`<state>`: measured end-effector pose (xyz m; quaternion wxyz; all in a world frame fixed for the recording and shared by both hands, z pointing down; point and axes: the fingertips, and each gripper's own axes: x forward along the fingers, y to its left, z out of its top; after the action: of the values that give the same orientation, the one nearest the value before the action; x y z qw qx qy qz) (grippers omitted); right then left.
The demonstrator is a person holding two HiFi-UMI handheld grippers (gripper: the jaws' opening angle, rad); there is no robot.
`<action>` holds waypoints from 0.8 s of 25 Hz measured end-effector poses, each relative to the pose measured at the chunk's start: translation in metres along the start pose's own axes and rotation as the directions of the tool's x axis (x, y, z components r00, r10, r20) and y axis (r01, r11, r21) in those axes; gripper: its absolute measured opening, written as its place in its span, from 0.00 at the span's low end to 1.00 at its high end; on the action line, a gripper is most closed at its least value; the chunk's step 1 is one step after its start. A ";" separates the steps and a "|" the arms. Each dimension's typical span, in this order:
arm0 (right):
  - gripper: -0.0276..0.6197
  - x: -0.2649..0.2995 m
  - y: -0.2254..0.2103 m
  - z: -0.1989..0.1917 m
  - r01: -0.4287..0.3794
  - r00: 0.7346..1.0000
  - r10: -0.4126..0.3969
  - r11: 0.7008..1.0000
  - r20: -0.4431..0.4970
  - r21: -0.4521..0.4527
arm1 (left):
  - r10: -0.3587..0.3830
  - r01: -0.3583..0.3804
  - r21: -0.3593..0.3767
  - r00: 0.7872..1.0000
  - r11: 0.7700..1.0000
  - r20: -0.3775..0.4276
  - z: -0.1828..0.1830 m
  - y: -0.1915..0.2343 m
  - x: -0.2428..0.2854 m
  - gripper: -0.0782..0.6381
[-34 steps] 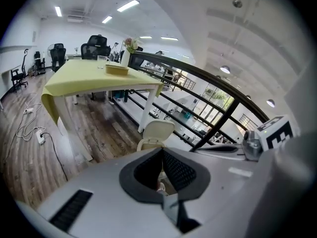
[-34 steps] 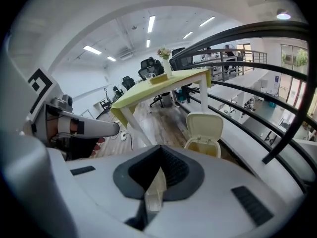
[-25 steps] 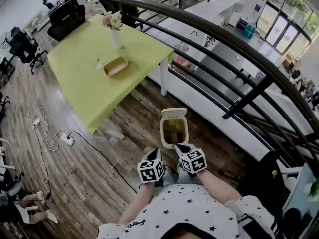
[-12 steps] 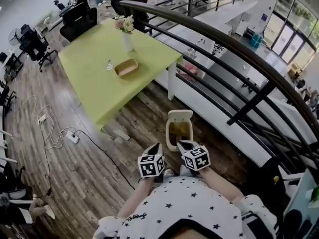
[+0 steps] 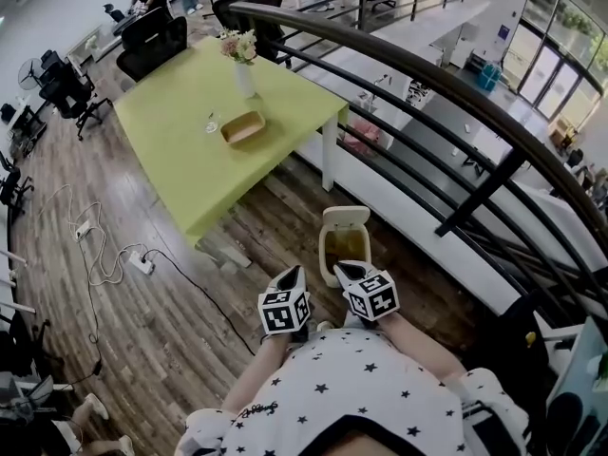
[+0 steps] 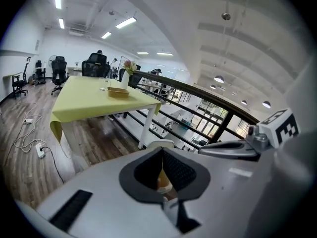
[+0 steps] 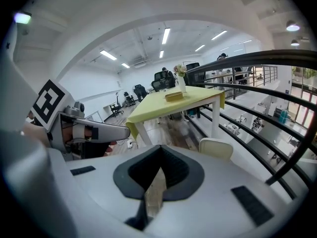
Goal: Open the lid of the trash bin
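lid up, both grippers held back at the body

left of everything stands the green table point(image 5: 180, 141), well apart. the left gripper point(image 5: 295, 274) is held near the person's torso with its jaws together on nothing, likely because the lid point(image 5: 345, 219) of the trash bin point(image 5: 328, 255) already stands tipped back toward the railing point(image 5: 446, 84), leaving the mouth open. the bin sits on the floor just ahead of and between the two tips, touching neither. the right gripper point(image 5: 341, 273) is also closed and empty, beside its partner.
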<state>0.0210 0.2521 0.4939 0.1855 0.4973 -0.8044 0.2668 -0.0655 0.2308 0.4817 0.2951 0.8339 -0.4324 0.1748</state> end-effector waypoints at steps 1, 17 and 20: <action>0.03 0.000 0.001 0.000 -0.002 1.000 0.002 1.000 -0.001 -0.006 | -0.001 0.001 0.004 1.000 1.000 0.001 0.001 0.000 0.000 0.13; 0.03 -0.005 0.009 -0.005 0.003 1.000 -0.003 0.999 -0.006 -0.050 | -0.005 0.005 -0.007 1.000 1.000 -0.006 -0.007 0.001 -0.005 0.13; 0.03 -0.005 0.007 -0.005 0.007 1.000 -0.007 0.999 -0.007 -0.044 | -0.008 0.008 -0.005 1.000 1.000 -0.009 -0.006 0.000 -0.003 0.13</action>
<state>0.0171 0.2606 0.4931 0.2000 0.4949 -0.8078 0.2501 -0.0676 0.2368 0.4846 0.3001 0.8340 -0.4281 0.1764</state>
